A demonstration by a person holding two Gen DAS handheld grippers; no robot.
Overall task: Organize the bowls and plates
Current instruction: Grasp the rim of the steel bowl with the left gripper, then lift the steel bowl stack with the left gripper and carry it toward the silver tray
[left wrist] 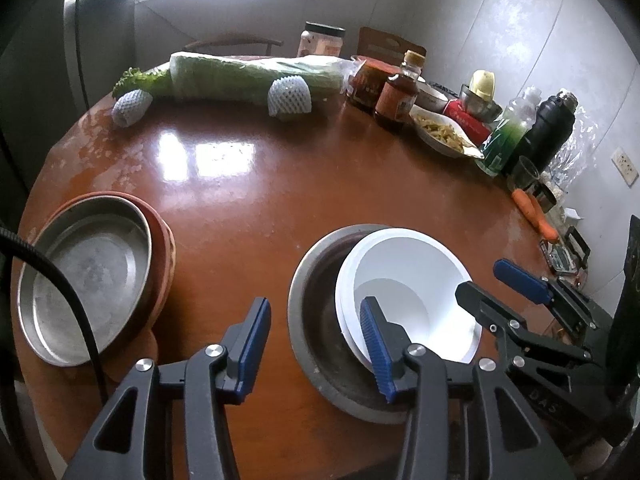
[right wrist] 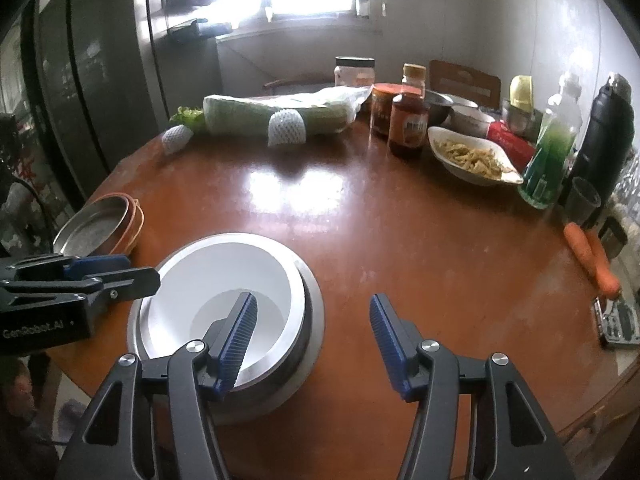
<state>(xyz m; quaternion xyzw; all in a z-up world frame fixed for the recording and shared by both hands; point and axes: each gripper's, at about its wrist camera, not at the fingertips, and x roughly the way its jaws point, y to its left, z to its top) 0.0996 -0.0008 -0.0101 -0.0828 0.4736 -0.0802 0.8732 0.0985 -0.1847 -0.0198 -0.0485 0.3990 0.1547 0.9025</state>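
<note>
White bowls, two at least by their offset rims, sit nested inside one steel basin near the front edge of the round brown table. In the left wrist view the same white stack leans against the right side of the basin.

Second stack at the table's left edge: one steel pan on top of orange-brown plates; two plate rims can be counted, more cannot be told.

Left gripper: jaws apart, nothing clamped; its right blue pad overlaps the near rim of the white bowls, contact cannot be told. Right gripper: jaws apart, nothing clamped; its left pad hangs over the bowl interior, its right pad over bare table.

Writing: the left gripper's body reads "GenRobot.AI" in the right wrist view. Bottle and jar labels are too blurred to read.

Count along the far edge:
- one wrapped cabbage
- two white foam-netted items
- one black-lidded jar
- one brown sauce bottle
- one white dish of yellow strips
- one green drink bottle
- one black flask
- two carrots
</note>
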